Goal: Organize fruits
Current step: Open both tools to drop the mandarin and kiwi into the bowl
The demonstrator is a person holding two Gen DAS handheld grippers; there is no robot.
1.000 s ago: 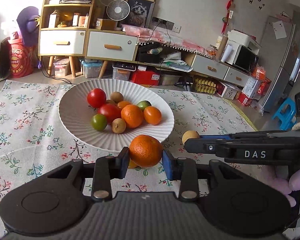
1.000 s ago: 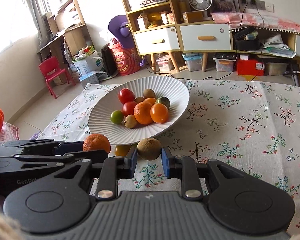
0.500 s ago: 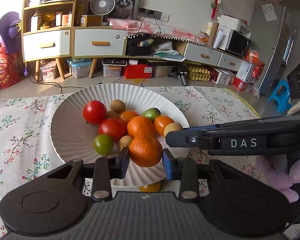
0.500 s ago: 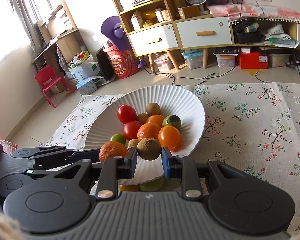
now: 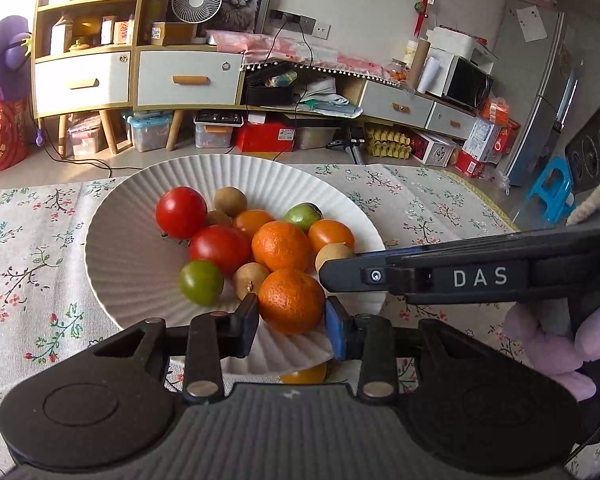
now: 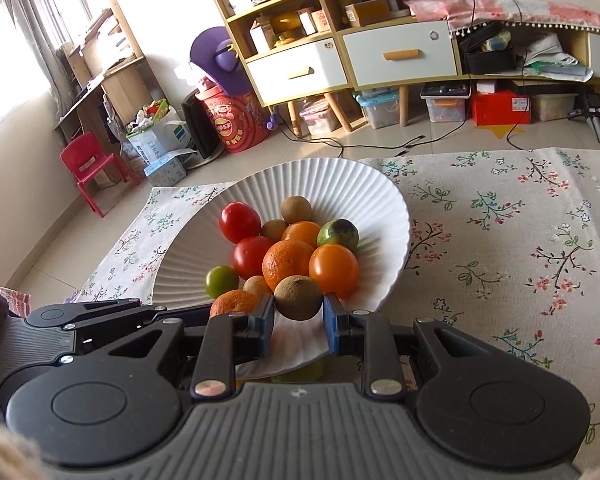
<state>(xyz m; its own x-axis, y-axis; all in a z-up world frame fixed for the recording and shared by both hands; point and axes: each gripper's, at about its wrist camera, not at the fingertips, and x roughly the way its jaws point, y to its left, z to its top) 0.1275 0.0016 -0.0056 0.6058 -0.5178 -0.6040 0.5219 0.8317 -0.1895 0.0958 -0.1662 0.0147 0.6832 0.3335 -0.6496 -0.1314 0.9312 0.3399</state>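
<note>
A white ribbed bowl point(image 5: 132, 248) point(image 6: 364, 188) on the floral tablecloth holds several fruits: red tomatoes, oranges, green and brown ones. My left gripper point(image 5: 291, 320) is shut on an orange point(image 5: 290, 300) held over the bowl's near rim. My right gripper point(image 6: 298, 314) is shut on a brown kiwi-like fruit point(image 6: 299, 297) over the bowl's near edge. The right gripper shows in the left wrist view point(image 5: 460, 276) with its brown fruit point(image 5: 332, 256). The left gripper and its orange point(image 6: 234, 303) show at the left of the right wrist view.
A yellow fruit point(image 5: 304, 374) lies on the cloth under the bowl's near rim, partly hidden. The floral tablecloth point(image 6: 520, 240) stretches right of the bowl. Beyond the table are shelves, drawers and floor clutter.
Both grippers have carried their fruits forward from beside the bowl to over its near rim, among the fruit. Both stay shut.
</note>
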